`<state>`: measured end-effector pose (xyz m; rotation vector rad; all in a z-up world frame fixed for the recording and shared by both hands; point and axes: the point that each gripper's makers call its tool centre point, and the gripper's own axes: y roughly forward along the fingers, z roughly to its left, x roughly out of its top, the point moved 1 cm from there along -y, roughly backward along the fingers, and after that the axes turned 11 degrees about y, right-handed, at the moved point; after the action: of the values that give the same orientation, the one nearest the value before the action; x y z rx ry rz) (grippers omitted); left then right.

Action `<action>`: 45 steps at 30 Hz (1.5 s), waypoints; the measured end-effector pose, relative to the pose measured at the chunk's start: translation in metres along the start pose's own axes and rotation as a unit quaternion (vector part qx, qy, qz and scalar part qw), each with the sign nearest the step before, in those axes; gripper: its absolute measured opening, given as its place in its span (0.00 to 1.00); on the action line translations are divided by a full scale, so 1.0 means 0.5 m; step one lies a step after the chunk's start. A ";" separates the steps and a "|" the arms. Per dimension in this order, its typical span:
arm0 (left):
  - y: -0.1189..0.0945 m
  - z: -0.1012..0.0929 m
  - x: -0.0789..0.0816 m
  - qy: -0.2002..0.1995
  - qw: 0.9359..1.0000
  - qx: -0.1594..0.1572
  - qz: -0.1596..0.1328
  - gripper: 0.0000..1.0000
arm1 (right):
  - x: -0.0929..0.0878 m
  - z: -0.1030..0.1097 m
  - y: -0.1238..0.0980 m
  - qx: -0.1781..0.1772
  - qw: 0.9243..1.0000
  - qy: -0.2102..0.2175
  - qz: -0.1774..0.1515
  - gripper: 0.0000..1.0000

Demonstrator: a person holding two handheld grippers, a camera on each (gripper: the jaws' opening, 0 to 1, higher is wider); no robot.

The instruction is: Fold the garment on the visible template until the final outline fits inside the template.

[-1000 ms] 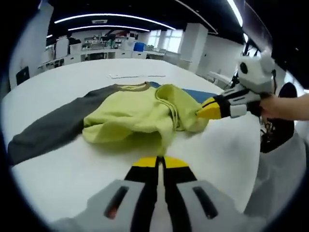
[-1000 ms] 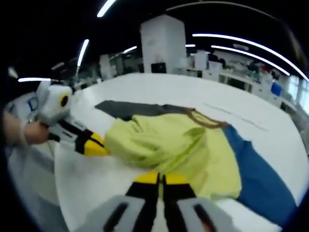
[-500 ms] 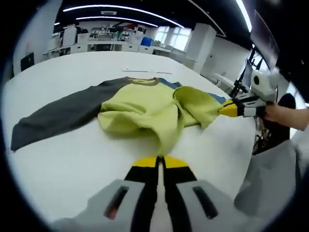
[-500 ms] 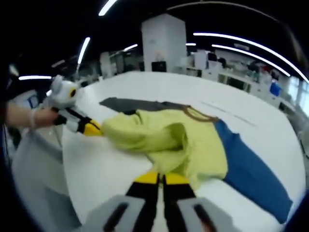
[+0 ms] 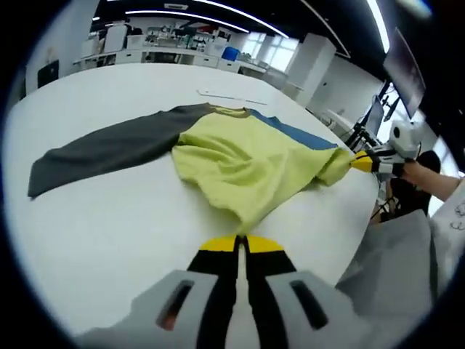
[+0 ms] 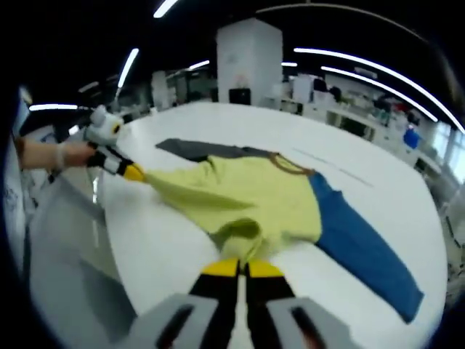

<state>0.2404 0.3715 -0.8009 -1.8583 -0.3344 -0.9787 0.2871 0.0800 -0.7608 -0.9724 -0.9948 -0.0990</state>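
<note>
Pinching the yellow-green shirt (image 5: 251, 156) by its hem, the left hand-held gripper (image 5: 240, 243) has its yellow-tipped jaws closed on the cloth near the edge of the white round surface (image 5: 109, 211). The right hand-held gripper (image 6: 243, 267) likewise clamps the hem at another corner, and the fabric stretches taut between the two. The shirt lies spread on the surface, its gray sleeve (image 5: 109, 145) reaching one way and its blue sleeve (image 6: 360, 247) the other. A person's hand (image 6: 69, 154) holds the left tool.
</note>
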 end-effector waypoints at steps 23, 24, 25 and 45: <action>-0.090 -0.002 -0.072 -0.167 0.984 -0.050 0.035 0.00 | -0.114 0.028 -0.081 0.028 0.988 -0.119 0.096 0.00; -0.092 -0.003 -0.073 -0.174 0.983 -0.053 0.033 0.00 | -0.118 0.031 -0.083 0.031 0.988 -0.118 0.097 0.00; -0.094 -0.004 -0.076 -0.181 0.981 -0.055 0.035 0.00 | -0.123 0.031 -0.085 0.034 0.987 -0.119 0.100 0.00; -0.075 -0.027 -0.133 -0.215 0.972 -0.050 0.084 0.00 | -0.225 0.020 -0.059 0.049 0.967 -0.185 0.169 0.00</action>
<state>0.1686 0.3904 -0.8241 -2.1490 -0.3815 -0.4783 0.2016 0.0314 -0.8234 -1.0785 -1.1445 0.4267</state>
